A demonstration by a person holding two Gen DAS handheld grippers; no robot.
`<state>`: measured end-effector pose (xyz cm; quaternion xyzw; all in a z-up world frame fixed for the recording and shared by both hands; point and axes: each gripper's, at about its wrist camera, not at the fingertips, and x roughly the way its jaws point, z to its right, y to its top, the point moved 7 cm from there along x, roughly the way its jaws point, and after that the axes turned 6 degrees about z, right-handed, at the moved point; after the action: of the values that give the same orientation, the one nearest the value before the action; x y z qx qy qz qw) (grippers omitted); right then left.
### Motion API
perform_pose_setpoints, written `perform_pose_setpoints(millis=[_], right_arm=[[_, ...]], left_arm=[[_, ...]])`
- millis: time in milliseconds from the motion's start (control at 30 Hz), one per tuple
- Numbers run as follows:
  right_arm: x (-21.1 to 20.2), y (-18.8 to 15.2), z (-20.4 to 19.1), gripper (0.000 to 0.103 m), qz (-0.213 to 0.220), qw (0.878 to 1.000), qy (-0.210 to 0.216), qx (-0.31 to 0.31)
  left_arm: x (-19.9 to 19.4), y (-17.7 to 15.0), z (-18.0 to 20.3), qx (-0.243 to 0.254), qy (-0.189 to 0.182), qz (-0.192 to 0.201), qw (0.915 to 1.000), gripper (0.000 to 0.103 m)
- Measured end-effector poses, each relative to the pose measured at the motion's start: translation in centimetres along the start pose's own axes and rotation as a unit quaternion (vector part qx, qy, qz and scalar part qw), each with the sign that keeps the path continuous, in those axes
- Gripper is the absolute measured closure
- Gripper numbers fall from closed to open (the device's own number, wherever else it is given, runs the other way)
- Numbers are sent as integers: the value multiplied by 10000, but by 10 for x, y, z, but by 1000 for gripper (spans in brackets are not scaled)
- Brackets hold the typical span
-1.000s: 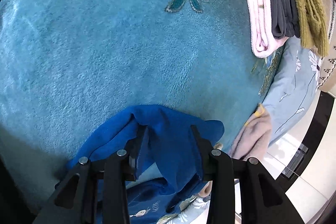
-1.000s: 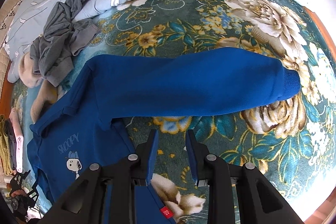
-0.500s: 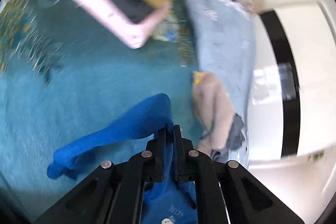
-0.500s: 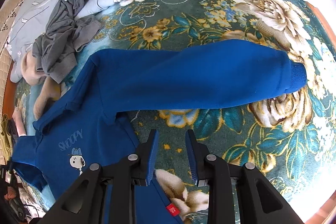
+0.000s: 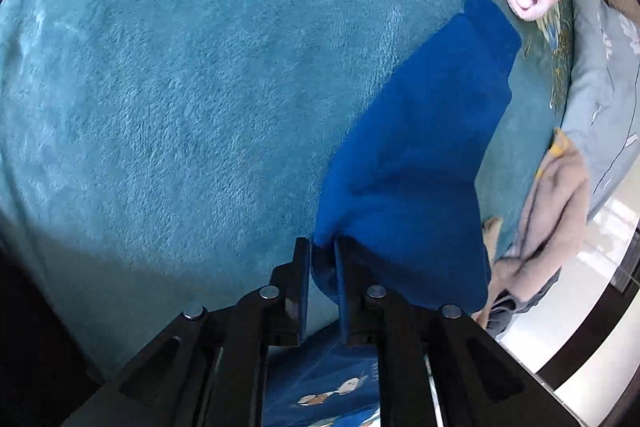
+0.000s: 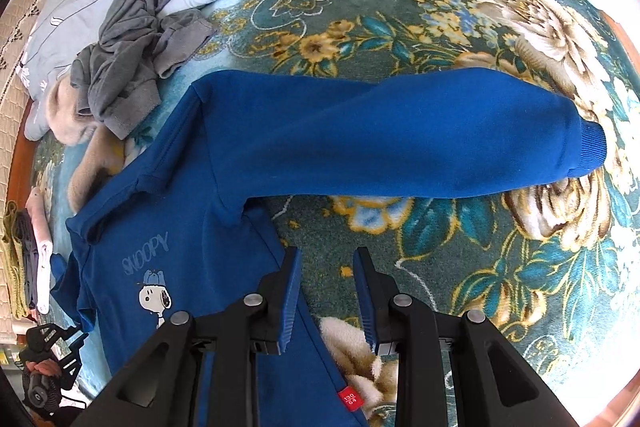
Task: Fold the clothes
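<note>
While my left claw (image 5: 322,259) is clamped on one sleeve (image 5: 420,163) of the blue sweatshirt (image 6: 192,227) spread on the bed (image 6: 460,239), my right claw (image 6: 326,291) hovers open above its near hem. Risk: thin grip slips, sleeve drops unfolded. Print reads "SNOOPY" (image 6: 145,254); red tag (image 6: 347,397) reads "130/64".

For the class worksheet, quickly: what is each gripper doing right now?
Left gripper: closed on the blue sweatshirt's sleeve.
Right gripper: open, holding nothing, over the sweatshirt's side edge on the blanket.
</note>
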<state>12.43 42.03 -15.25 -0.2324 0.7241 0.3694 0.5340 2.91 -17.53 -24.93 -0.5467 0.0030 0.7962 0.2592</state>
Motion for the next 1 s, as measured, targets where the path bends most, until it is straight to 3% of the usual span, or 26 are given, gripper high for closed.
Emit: perform_pose_setpoints(millis=[33,167,300,500,567,633,767,833,933,1000], right_arm=[[1,0,1,73,-17,10000,-28,16],[3,0,6,73,-105,9998,-149,33],[-1,5,9,73,-88,9995,-295,-34],[-16,11,15,73,4,9982,-593,-38],[-18,10,15,73,-7,9977,-683,-33],[-20,8,11,73,-23,9972,-739,-66],[-19,4,-1,73,-48,9973,-726,-136],[-17,2,-10,73,-65,9975,-667,-242],[-11,-2,-22,73,-103,9974,-598,-392],[-6,-3,-27,73,-146,9974,-552,-433]], left_arm=[[-8,4,2,78,-25,179,9998,67],[-35,30,27,597,-245,817,9946,63],[-38,61,53,1237,-260,1266,9839,56],[-20,75,64,1782,-220,1388,9739,56],[-19,72,67,1803,-191,1379,9737,60],[-17,72,74,1867,-213,1322,9733,97],[-25,78,82,1857,-504,1535,9692,100],[-54,84,87,1772,-922,1936,9605,100],[-102,93,90,1648,-1502,2556,9407,100],[-113,101,83,1667,-1432,2719,9369,100]])
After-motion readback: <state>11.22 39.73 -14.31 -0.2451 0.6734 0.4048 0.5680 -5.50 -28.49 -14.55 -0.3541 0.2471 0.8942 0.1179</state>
